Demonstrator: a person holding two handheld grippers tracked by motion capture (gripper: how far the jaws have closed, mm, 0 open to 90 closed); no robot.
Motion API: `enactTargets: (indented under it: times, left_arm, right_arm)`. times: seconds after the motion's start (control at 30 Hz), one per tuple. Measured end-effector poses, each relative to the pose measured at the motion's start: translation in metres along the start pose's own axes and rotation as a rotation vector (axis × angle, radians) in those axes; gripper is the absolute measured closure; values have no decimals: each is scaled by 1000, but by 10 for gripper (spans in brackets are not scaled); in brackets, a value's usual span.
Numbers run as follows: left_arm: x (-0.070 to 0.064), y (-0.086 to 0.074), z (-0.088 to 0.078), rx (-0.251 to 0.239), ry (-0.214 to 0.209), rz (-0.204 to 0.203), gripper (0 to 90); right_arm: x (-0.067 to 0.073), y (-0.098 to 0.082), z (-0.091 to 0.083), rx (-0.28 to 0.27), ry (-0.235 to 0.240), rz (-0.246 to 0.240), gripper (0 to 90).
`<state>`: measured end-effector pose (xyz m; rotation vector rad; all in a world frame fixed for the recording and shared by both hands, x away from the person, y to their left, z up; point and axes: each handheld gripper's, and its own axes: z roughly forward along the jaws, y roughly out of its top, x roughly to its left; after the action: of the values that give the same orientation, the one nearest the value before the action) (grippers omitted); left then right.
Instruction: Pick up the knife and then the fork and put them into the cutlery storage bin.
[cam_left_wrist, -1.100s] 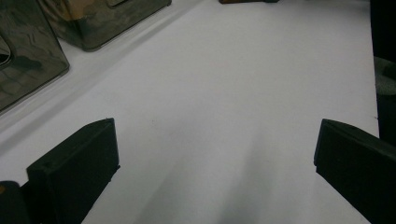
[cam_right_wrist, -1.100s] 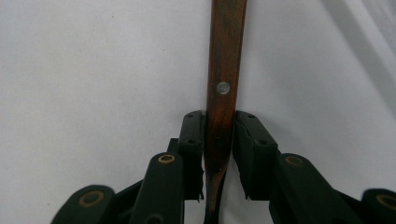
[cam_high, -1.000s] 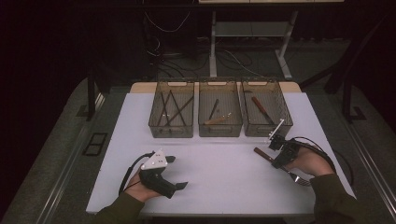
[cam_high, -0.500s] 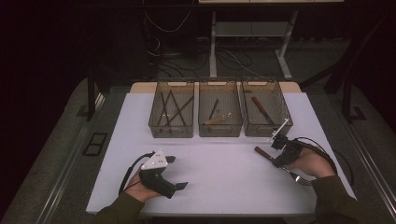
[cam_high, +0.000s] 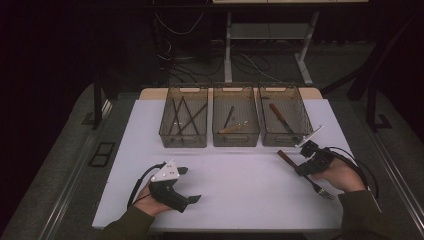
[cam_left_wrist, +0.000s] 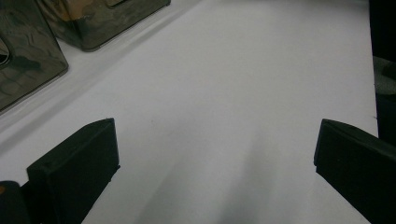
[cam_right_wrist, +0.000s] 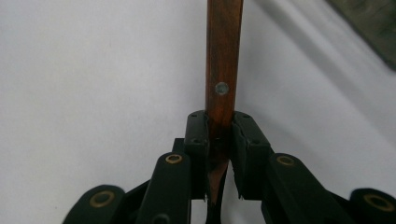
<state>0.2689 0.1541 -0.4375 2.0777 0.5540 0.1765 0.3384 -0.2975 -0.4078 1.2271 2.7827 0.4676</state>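
A fork with a brown wooden handle (cam_high: 285, 158) and metal tines (cam_high: 327, 194) sits just above the white table at the right. My right gripper (cam_high: 304, 168) is shut on it mid-length. In the right gripper view the handle (cam_right_wrist: 223, 56) runs straight up from between the pads, and my right gripper (cam_right_wrist: 220, 126) clamps it from both sides. At the lower left, my left gripper (cam_high: 190, 184) rests on the table with its jaws wide apart. In the left gripper view, my left gripper (cam_left_wrist: 215, 154) has only bare white table between its jaws.
Three see-through bins stand in a row at the back of the table (cam_high: 240, 200). The left bin (cam_high: 170, 135) holds several dark utensils, the middle bin (cam_high: 220, 136) a few wooden-handled pieces, and the right bin (cam_high: 303, 131) a knife. Cables trail from both grippers.
My right hand has shifted slightly to the right with the fork still clamped. The left gripper has stayed where it was.
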Motion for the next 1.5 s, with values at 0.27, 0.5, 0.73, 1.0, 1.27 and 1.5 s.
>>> enactTargets:
  times: [0.27,0.5,0.73,1.0,1.27,1.5]
  left_arm:
    - [0,0,0,-1,-2,0,0]
    - [0,0,0,-7,-3,-1,0]
    - [0,0,0,-7,-3,-1,0]
    - [0,0,0,-3,-2,1,0]
    - [0,0,0,-4,-3,1,0]
    - [0,0,0,-11,-1,-2,0]
  right_arm:
    - [-10,-9,-10,-138,45,42,776]
    - [-15,-15,-20,-267,25,75,776]
    - [-22,-23,-26,-369,26,114,775]
    - [-26,-27,-30,-457,28,153,775]
    - [-27,-29,-37,-534,14,159,775]
    - [-33,-22,-50,-590,2,164,775]
